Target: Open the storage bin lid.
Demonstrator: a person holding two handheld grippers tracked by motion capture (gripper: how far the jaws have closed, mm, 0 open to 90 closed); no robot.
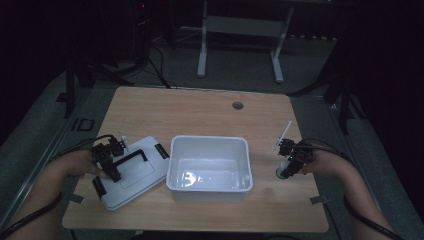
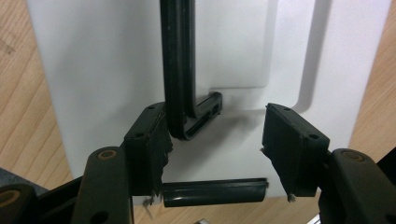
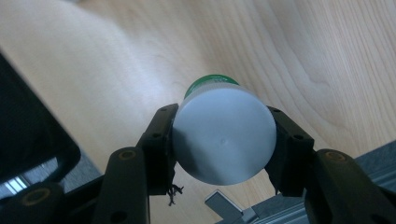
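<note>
Wooden table (image 1: 210, 115) bears lid (image 1: 131, 172) and tub (image 1: 209, 187).

The room is dim, its far side and both flanks sinking into near black. A light wooden table (image 1: 210, 112) with rounded corners sits in the middle, and a small round grommet (image 1: 238, 105) is set near its far edge. The floor (image 1: 240, 70) around it is grey. Beyond the table stands a white metal desk frame (image 1: 240, 25), its two legs resting on long feet. Black cables (image 1: 159, 65) trail across the floor at the back left, beside dark stand legs (image 1: 75, 80). More dark stand legs (image 1: 340, 95) rise at the right.
</note>
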